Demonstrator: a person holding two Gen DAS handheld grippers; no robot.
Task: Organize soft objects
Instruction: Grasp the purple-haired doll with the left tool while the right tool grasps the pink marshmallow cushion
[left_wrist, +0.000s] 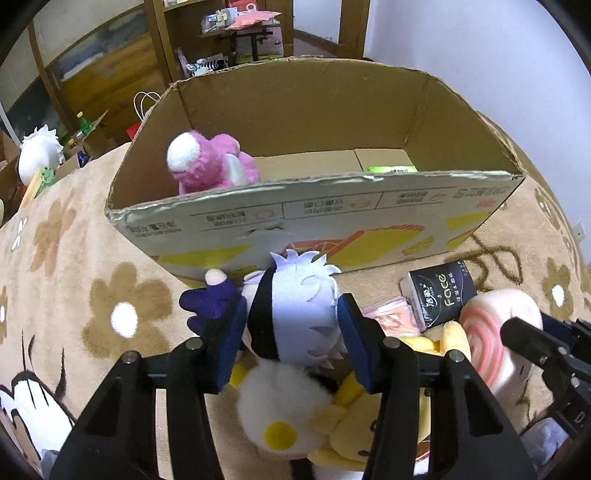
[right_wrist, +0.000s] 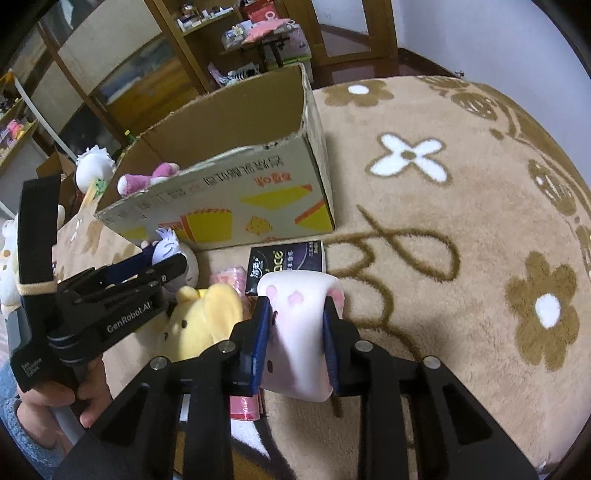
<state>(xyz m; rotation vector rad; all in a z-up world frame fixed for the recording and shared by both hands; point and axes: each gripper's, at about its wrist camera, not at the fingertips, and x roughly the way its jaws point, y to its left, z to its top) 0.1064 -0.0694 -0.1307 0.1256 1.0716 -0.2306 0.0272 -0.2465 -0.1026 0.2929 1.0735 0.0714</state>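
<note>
An open cardboard box stands on the flowered blanket, also in the right wrist view. A pink plush sits inside it at the left. My left gripper is shut on a white-haired plush doll with a black blindfold, just in front of the box; it also shows in the right wrist view. My right gripper is shut on a pink-and-white roll-shaped plush, which shows in the left wrist view. A yellow plush lies between the grippers.
A black tissue pack and a pink packet lie before the box. A green item lies inside the box at the right. More plush toys sit beyond the blanket's left edge. Shelves stand behind.
</note>
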